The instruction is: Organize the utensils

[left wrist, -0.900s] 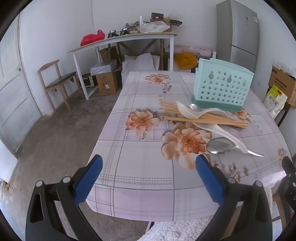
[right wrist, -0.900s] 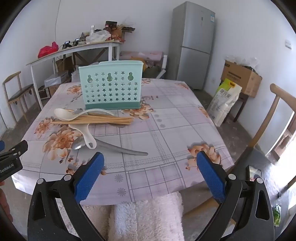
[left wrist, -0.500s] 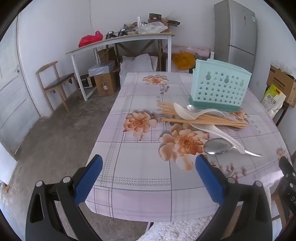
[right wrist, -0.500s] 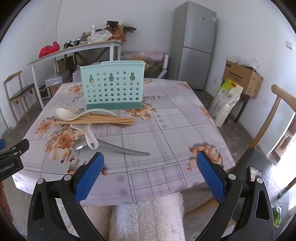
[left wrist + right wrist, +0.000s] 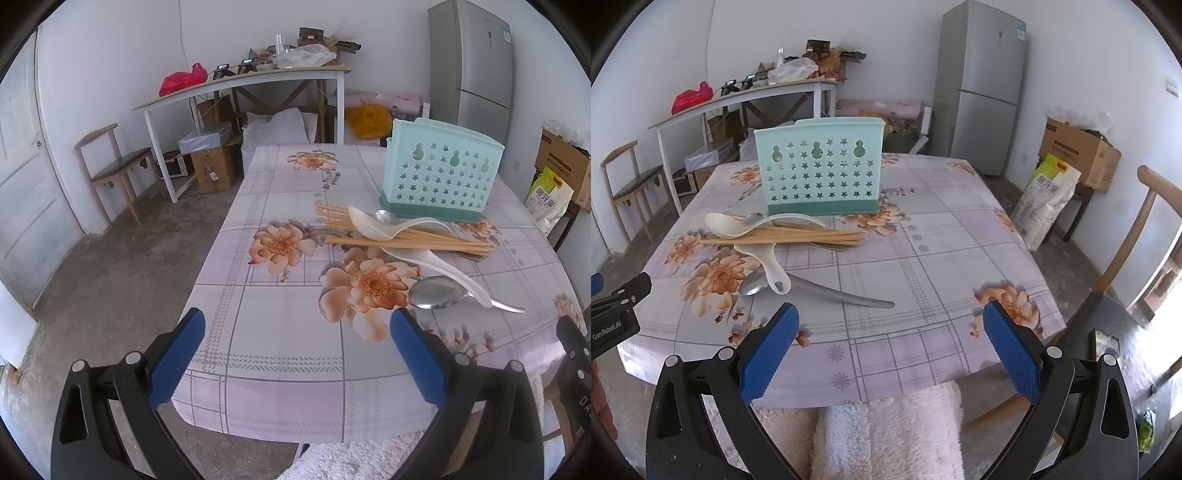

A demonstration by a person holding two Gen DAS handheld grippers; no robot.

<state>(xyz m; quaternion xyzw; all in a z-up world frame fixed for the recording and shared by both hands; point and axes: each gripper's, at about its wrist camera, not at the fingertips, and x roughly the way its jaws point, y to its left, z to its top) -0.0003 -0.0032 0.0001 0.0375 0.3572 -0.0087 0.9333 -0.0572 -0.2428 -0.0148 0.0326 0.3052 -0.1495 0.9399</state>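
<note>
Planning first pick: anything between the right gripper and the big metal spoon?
Nothing visible. Right gripper is open over bare tablecloth; the metal spoon lies just ahead, only a white spoon's handle resting across its bowl end.

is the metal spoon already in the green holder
No, the metal spoon lies flat on the table, in front of the holder and partly under a white spoon.

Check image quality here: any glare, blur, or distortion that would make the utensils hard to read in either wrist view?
Left wrist view: sharp, even daylight; fisheye bends the table edge; a mild sheen on the metal spoon, still readable. Right wrist view: also sharp; blown-out doorway at the right edge; chopsticks and utensil holder clear, with soft shadows only.
</note>
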